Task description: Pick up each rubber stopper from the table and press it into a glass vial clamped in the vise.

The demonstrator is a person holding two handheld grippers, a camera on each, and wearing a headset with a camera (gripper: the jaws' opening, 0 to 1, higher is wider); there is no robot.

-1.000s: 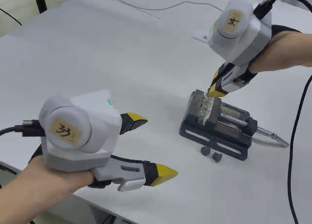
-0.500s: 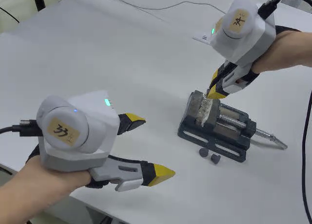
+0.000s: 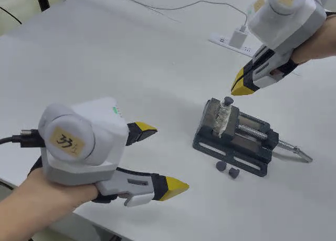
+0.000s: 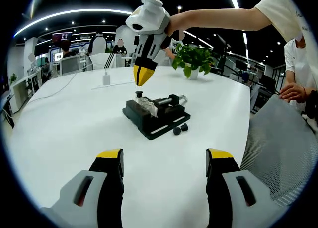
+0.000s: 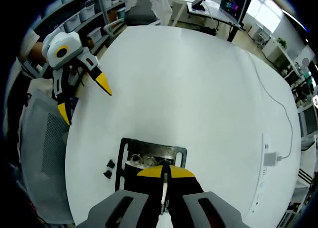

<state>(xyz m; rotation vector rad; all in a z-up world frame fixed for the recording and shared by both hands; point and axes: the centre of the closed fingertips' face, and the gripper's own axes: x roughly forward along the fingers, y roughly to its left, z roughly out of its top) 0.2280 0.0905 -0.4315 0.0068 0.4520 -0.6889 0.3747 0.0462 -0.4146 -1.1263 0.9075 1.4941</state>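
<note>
A dark vise (image 3: 247, 146) stands on the white table and clamps a glass vial (image 3: 224, 119) upright. A dark rubber stopper (image 3: 228, 101) sits in the vial's mouth. Two loose stoppers (image 3: 221, 166) (image 3: 233, 173) lie just in front of the vise. My right gripper (image 3: 241, 87) hangs shut above and slightly right of the vial, apart from it, nothing between its tips. In the right gripper view its jaws (image 5: 165, 172) point down at the vise (image 5: 128, 151). My left gripper (image 3: 160, 158) stands open at the near left, well short of the vise (image 4: 154, 116).
A white power strip with a plug (image 3: 236, 40) and its cable lie at the back of the table. The vise's screw handle (image 3: 294, 149) sticks out to the right. A mesh chair (image 4: 283, 153) stands by the table edge, a person beyond it, and a potted plant (image 4: 196, 59) at the far side.
My right gripper has lifted up and to the right off the vial, and the stopper now stands bare in the vial's mouth. The left gripper has stayed where it was.
</note>
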